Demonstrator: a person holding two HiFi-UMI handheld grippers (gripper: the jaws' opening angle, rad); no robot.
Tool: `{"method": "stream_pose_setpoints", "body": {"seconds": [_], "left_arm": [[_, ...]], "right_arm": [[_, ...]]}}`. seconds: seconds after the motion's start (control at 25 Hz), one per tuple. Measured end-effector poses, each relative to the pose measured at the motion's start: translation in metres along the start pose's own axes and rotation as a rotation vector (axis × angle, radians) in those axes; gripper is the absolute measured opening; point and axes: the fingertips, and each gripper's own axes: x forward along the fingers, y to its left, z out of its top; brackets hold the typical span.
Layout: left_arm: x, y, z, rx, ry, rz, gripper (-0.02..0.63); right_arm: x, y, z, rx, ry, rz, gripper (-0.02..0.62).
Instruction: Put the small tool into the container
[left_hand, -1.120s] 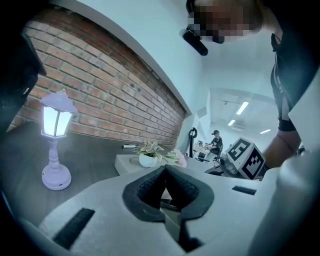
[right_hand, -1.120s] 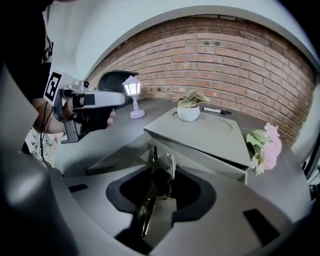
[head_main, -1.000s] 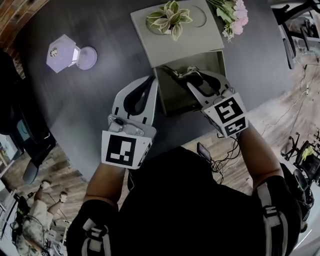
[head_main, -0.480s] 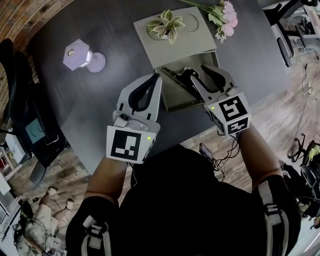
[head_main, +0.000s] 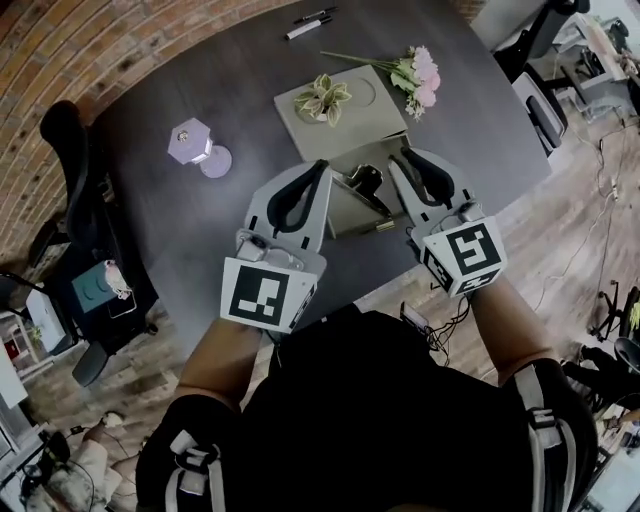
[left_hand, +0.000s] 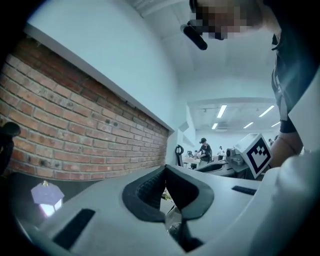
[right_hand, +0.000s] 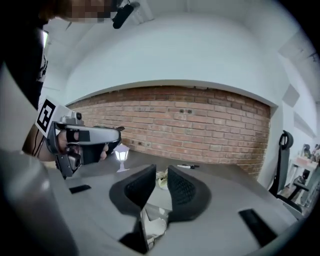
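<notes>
Head view: small tool (head_main: 365, 190) lies in the container (head_main: 343, 215), partly hidden by both grippers. Left gripper (head_main: 322, 165) is closed and empty. Right gripper (head_main: 400, 157), its jaws just narrowing, is parted and empty, with a plant (head_main: 323, 98) beyond.

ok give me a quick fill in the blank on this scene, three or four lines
1. The small tool lies ____ the open container.
2. The flowers beside it are ____.
3. In the head view, the lantern stands to the container's ____.
4. The wall beyond the table is made of ____.

Missing words: inside; pink; left; brick
</notes>
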Motion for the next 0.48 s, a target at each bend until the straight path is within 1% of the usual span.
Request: {"method": "stream_pose_setpoints", "body": {"seconds": [0.08, 0.24, 0.32, 0.48], "left_arm": [[-0.003, -0.006, 0.015, 0.031, -0.023, -0.013, 0.009], [-0.01, -0.023, 0.037, 0.064, -0.043, -0.039, 0.009], [-0.014, -0.031, 0.046, 0.081, -0.051, -0.051, 0.009], [-0.019, -0.045, 0.063, 0.141, -0.083, -0.072, 0.009]], "right_arm": [[-0.011, 0.001, 0.018, -0.015, -0.055, -0.021, 0.047], [-0.034, 0.005, 0.047, -0.027, -0.132, -0.044, -0.001], [-0.044, 0.008, 0.057, -0.029, -0.16, -0.04, -0.002], [-0.057, 0.014, 0.072, -0.035, -0.209, -0.04, -0.003]]}}
